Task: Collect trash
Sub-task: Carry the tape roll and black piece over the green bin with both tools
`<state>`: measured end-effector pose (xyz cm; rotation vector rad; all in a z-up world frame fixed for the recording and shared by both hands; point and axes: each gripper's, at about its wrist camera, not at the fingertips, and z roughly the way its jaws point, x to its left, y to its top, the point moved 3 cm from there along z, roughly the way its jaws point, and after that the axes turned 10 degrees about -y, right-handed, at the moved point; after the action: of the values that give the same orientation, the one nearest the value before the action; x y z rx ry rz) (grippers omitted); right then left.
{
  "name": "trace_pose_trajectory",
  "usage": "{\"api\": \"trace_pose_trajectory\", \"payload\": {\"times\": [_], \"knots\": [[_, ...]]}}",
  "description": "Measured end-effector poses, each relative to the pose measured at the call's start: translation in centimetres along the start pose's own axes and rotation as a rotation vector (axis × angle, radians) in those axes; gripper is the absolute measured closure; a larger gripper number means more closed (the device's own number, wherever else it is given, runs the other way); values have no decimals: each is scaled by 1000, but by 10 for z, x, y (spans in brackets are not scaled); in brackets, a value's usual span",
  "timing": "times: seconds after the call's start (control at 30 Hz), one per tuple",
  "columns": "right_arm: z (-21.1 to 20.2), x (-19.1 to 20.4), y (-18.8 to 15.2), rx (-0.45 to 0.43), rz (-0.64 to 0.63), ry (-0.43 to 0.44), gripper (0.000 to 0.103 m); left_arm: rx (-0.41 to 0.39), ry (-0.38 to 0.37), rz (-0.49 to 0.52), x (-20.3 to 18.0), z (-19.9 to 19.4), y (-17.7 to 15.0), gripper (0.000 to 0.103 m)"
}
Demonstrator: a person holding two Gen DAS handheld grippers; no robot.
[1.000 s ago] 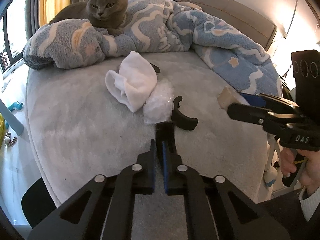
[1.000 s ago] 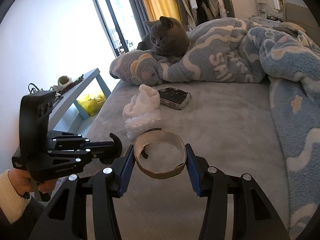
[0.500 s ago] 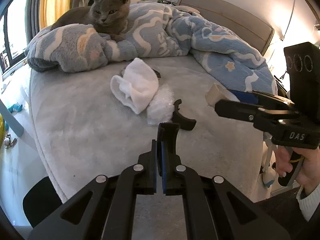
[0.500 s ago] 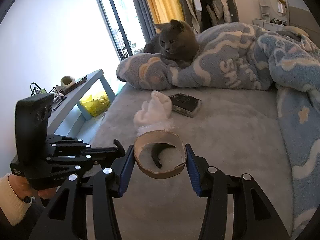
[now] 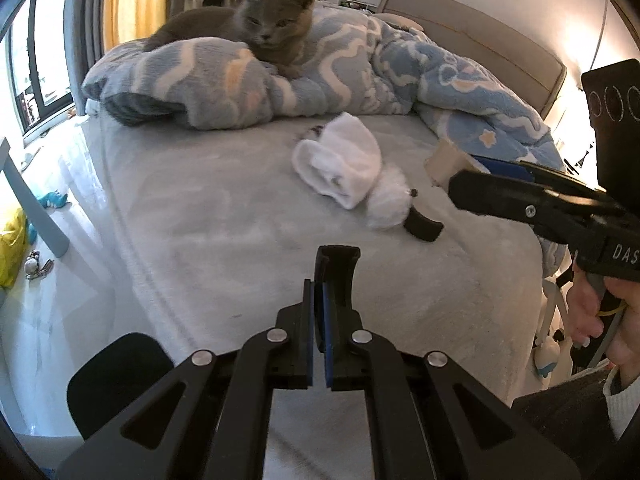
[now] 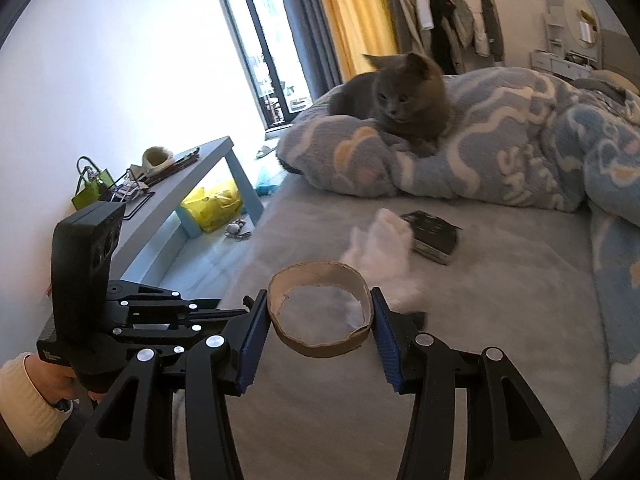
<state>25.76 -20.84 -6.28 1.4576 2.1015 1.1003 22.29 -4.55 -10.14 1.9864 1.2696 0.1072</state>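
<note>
My left gripper [image 5: 319,280] is shut on a curved black plastic piece [image 5: 335,272] and holds it above the grey bed [image 5: 200,208]. My right gripper [image 6: 320,312] is shut on a brown cardboard ring [image 6: 320,308]; the ring also shows in the left wrist view [image 5: 444,160], held above the bed at the right. On the bed lie a white sock [image 5: 340,160], a clear crumpled wrapper [image 5: 388,200] and a second black curved piece [image 5: 424,228]. A dark packet [image 6: 434,236] lies behind the sock [image 6: 384,240].
A grey cat [image 5: 256,32] sits on a blue patterned blanket [image 5: 360,76] at the far side of the bed. A blue bench [image 6: 180,196] with clutter stands by the wall, a yellow bag [image 6: 208,204] under it. A black round shape [image 5: 116,380] lies below the bed's near edge.
Both grippers have lifted and pulled back from the bed, swinging left. The black piece left the bed with the left gripper. The cat turned its head.
</note>
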Motion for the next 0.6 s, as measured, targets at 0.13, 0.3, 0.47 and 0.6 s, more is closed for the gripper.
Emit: {"api": "trace_pose_trajectory", "payload": {"times": [0.13, 0.3, 0.47, 0.6], "knots": [[9, 21, 5, 9, -23, 17, 53, -15, 12, -16, 15, -14, -3, 98], [22, 45, 8, 27, -46, 32, 53, -10, 40, -38, 35, -27, -10, 98], [31, 67, 13, 35, -65, 48, 53, -3, 67, -61, 56, -39, -20, 98], [38, 87, 16, 41, -81, 65, 53, 11, 96, -78, 72, -46, -31, 98]]}}
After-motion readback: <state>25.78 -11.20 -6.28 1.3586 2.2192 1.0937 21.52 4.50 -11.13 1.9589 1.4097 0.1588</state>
